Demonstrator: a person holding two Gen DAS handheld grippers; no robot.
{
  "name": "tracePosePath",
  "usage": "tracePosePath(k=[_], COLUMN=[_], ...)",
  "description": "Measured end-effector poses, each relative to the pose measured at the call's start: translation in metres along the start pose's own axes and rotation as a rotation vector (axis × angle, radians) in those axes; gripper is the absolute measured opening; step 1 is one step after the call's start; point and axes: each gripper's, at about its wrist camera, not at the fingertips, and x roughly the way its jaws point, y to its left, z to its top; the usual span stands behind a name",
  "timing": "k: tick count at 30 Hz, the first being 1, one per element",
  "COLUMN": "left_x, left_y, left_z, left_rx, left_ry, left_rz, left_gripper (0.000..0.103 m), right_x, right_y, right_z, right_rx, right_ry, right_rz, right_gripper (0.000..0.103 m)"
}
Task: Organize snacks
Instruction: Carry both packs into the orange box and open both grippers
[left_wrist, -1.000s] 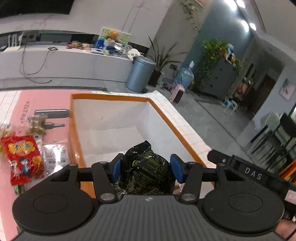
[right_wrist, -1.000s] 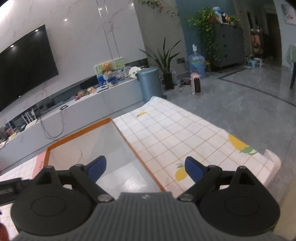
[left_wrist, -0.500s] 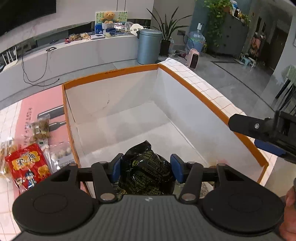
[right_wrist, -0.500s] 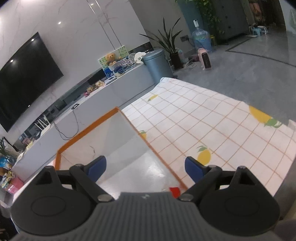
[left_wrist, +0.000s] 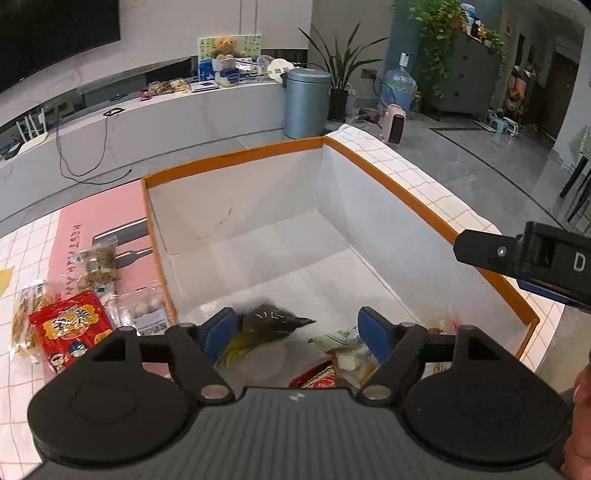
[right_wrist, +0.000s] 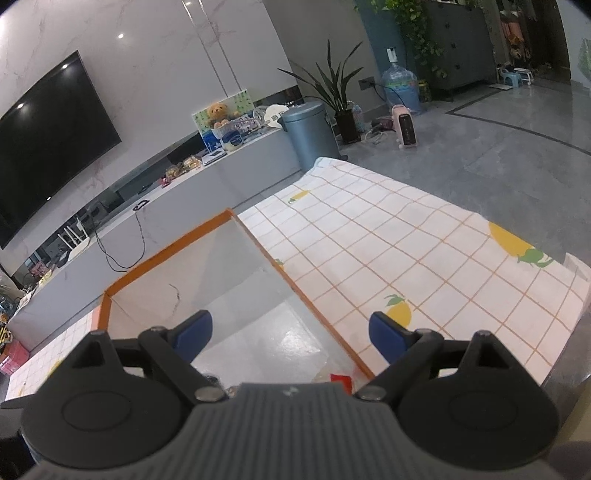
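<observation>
A white box with an orange rim (left_wrist: 236, 159) stands on the checked tablecloth. My left gripper (left_wrist: 297, 328) hangs over its near end, jaws opening. The black snack bag (left_wrist: 266, 325) lies loose on the box floor between the pads, touching neither. Other packets (left_wrist: 343, 354) lie beside it in the box. A red snack packet (left_wrist: 70, 328) and several clear packets (left_wrist: 99, 262) rest on the pink mat left of the box. My right gripper (right_wrist: 290, 332) stands open and empty over the right wall of the box (right_wrist: 166, 254). It also shows at the right edge of the left wrist view (left_wrist: 524, 254).
The checked cloth with lemon prints (right_wrist: 406, 251) covers the table right of the box. Beyond the table are a grey bin (left_wrist: 306, 103), a low white counter (left_wrist: 147, 125), a plant and a water bottle. A hand (left_wrist: 580, 435) shows at the lower right.
My left gripper has opened and let go of the black bag, which dropped onto the box floor. The left view swung further over the box. The right gripper stayed open.
</observation>
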Motion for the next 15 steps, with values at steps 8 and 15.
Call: tracePosePath(k=[8,15], left_x=[-0.027,-0.052], left_y=[0.012,0.020], left_z=[0.000,-0.002], left_rx=[-0.053,-0.102], left_ry=[-0.032,-0.068], left_rz=[-0.002,0.024], left_gripper=[0.089,0.089], right_x=[-0.009,-0.021], right_y=[0.007,0.030], right_z=[-0.002,-0.009], right_rx=[-0.031,-0.143], right_ry=[-0.012,-0.022], right_rz=[0.003,-0.013], right_gripper=[0.090,0.090])
